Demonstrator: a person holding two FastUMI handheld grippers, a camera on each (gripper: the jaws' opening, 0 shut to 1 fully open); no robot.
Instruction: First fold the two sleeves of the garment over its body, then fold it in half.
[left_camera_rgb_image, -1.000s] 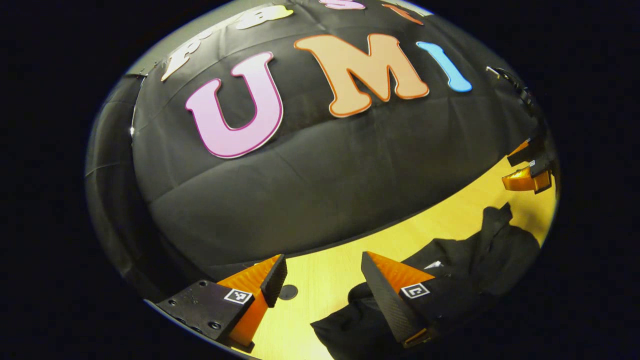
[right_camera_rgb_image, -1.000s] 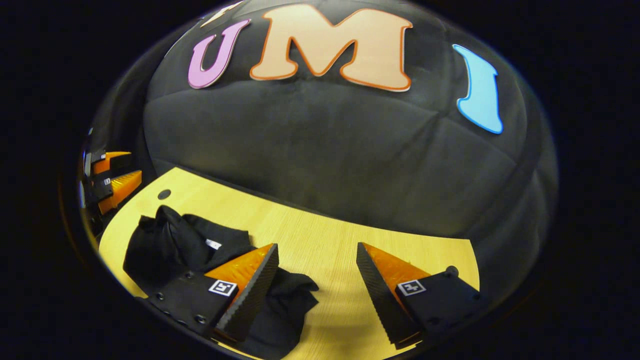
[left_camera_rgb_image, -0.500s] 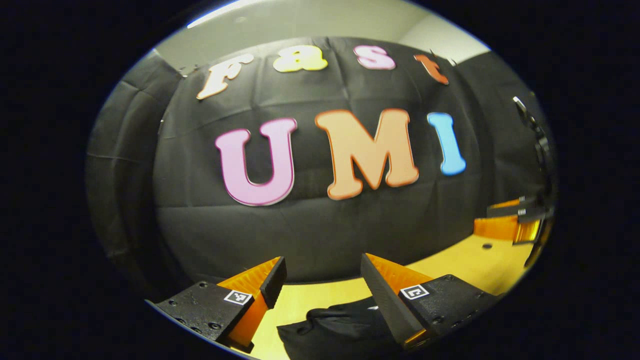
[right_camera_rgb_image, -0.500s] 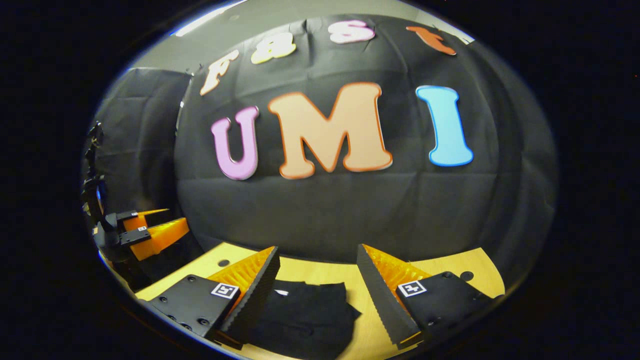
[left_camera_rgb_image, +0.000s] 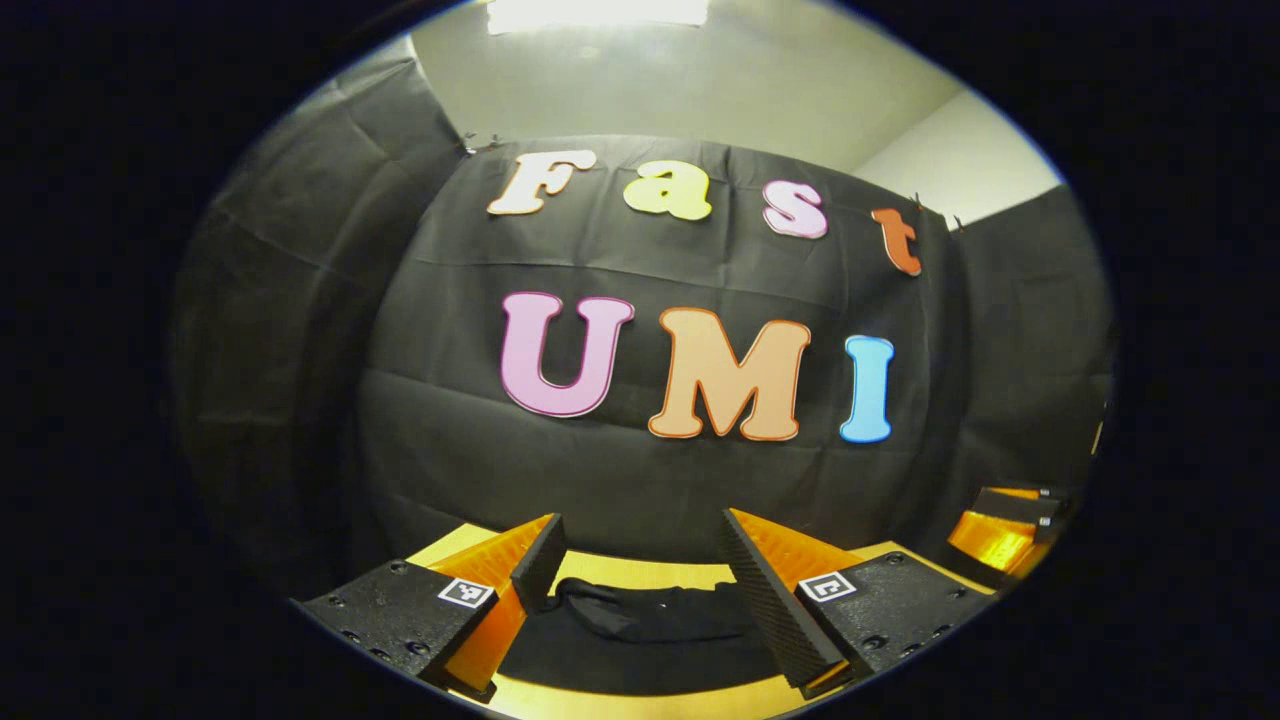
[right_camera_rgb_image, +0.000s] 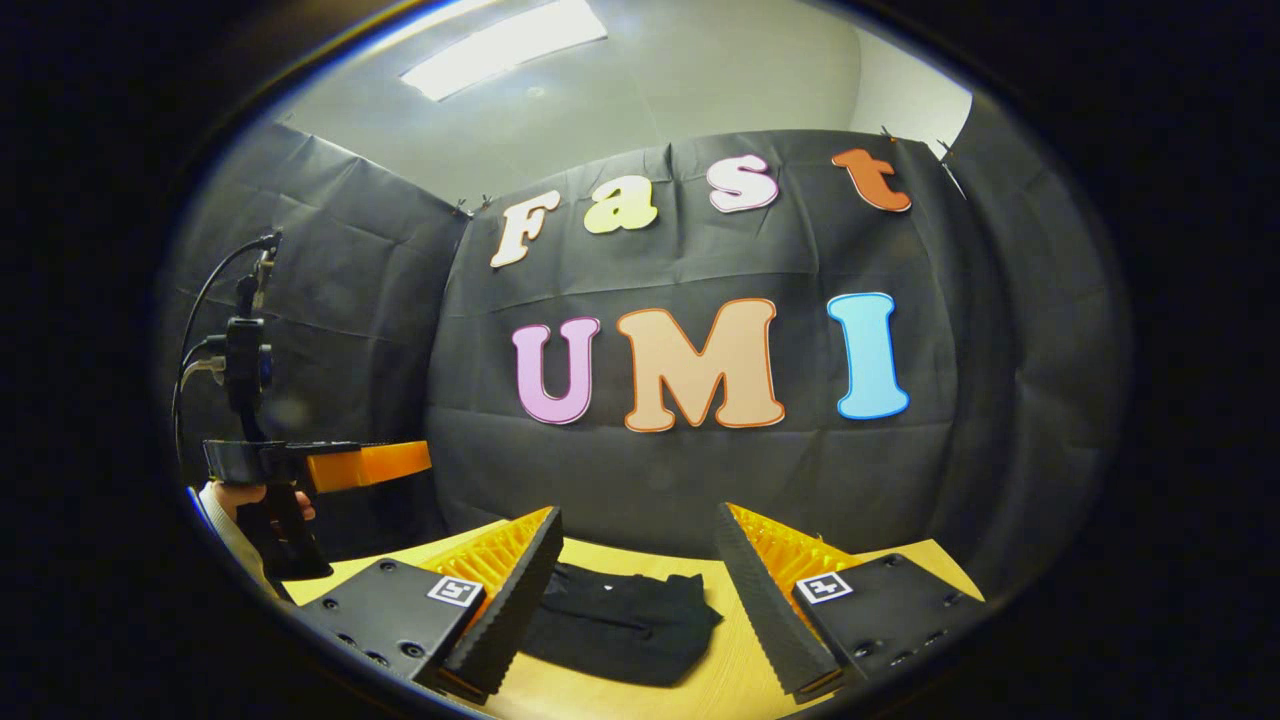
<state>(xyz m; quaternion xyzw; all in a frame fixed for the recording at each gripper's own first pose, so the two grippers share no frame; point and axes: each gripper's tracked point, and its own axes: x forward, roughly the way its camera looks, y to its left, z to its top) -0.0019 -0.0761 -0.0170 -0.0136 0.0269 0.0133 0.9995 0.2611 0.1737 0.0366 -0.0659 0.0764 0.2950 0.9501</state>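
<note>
I see the black garment (right_camera_rgb_image: 620, 625) lying folded into a compact, slightly rumpled bundle on the surface (right_camera_rgb_image: 735, 670), near its back edge.

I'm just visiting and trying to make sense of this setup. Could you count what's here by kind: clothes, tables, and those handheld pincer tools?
Garments: 1, a black garment lying folded.
Tables: 1, a wooden table under it.
Handheld grippers: 2, the left gripper and the right gripper, both open above the table.
Total: 4 things.
</note>
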